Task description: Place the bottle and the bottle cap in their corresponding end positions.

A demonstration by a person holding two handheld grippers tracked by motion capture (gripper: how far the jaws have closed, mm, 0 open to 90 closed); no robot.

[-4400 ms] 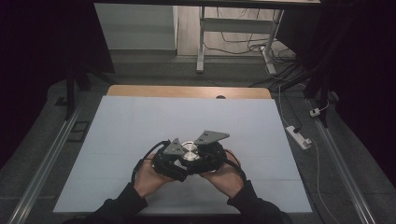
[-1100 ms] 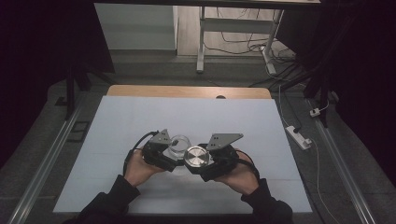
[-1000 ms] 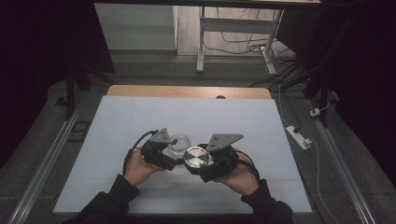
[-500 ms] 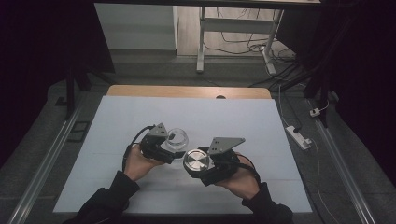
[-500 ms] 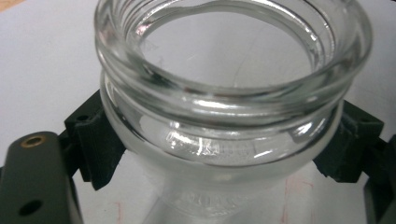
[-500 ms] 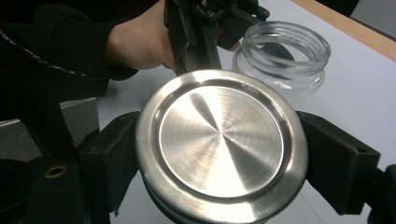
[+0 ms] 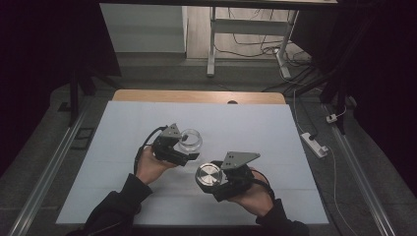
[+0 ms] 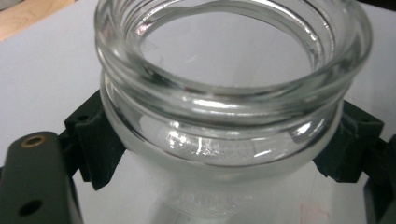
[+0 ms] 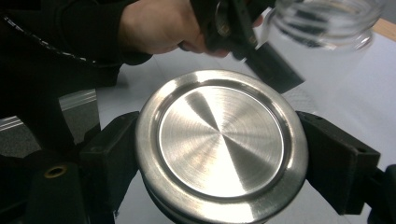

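Left tongs clamp the open glass jar; right tongs grip the steel lid, now drawn apart: unscrewing complete, lid ready to set on the tabletop.

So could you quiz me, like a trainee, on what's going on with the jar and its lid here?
1. True or false: the metal lid sits on the glass jar.
2. Which tool holds the jar: A) left tool B) right tool?
3. Fill in: the jar's mouth is ____ (open or covered).

Key: 1 false, the lid is held apart from the jar. 2 A. 3 open.
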